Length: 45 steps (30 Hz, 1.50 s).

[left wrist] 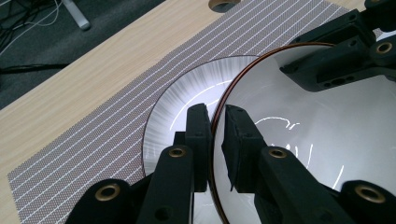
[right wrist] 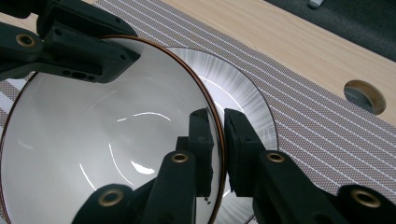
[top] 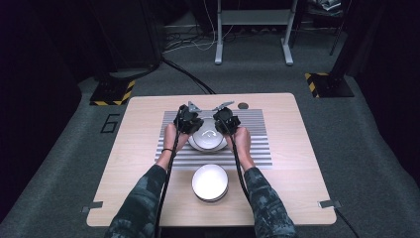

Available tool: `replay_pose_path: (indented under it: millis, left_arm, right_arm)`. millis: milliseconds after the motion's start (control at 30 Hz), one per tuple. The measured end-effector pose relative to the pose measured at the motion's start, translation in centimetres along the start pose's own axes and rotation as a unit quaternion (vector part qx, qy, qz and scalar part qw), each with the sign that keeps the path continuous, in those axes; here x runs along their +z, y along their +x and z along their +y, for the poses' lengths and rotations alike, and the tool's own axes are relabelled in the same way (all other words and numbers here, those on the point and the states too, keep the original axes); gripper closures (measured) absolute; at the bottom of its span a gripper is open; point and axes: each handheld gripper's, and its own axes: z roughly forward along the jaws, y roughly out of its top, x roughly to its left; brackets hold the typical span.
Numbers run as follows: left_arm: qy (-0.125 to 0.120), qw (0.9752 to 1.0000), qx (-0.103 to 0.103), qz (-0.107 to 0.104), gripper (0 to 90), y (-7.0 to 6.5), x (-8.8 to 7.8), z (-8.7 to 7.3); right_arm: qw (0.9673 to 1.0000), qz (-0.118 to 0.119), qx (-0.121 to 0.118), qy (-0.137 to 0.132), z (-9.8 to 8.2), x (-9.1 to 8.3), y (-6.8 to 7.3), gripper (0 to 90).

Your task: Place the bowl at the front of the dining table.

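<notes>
Bowl (top: pixel 208 137) pinched by its rim in both my grippers, left (left wrist: pixel 215 122) and right (right wrist: pixel 218 125).
Gripper views reveal a plate (left wrist: pixel 187 93) beneath; high view adds a second bowl (top: pixel 210 182) nearer me.

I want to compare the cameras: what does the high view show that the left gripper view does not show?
High view alone: the second stack of white bowls near the table's front edge, and the person's forearms.

Left gripper view alone: the bowl's brown rim pinched between the left gripper jaws, and a ribbed plate beneath the bowl.

Both: the white bowl gripped from two sides, the striped mat, the right gripper and the table's round hole.
</notes>
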Motion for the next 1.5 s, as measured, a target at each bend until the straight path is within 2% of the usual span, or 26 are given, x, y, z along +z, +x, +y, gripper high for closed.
replay_pose_path:
  millis: [300, 767, 1267, 1433, 1500]
  left_arm:
    - [0.016, 0.9999, -0.002, 0.002, 80.4, 0.2, 0.9, -0.1]
    - [0.021, 0.9998, -0.005, 0.004, 80.1, 0.5, 1.7, -0.2]
    - [0.019, 0.9990, -0.037, 0.014, 77.2, 0.9, 2.3, -0.3]
    - [0.027, 0.9989, -0.032, 0.020, 77.1, 1.1, 2.6, -0.2]
    - [0.024, 0.9987, -0.042, 0.018, 77.1, 1.2, 2.8, -0.2]
  right_arm:
    - [0.9999, 0.003, 0.010, 0.012, -0.1, 1.0, -0.2, 81.6]
    - [0.9996, 0.004, 0.020, 0.019, 0.0, 1.9, -0.4, 81.4]
    - [0.9994, -0.003, 0.027, 0.022, 0.2, 2.3, -0.3, 82.4]
    - [0.9993, -0.005, 0.026, 0.027, 0.3, 2.6, -0.3, 82.7]
    - [0.9991, -0.004, 0.030, 0.028, 0.3, 2.8, -0.5, 82.7]
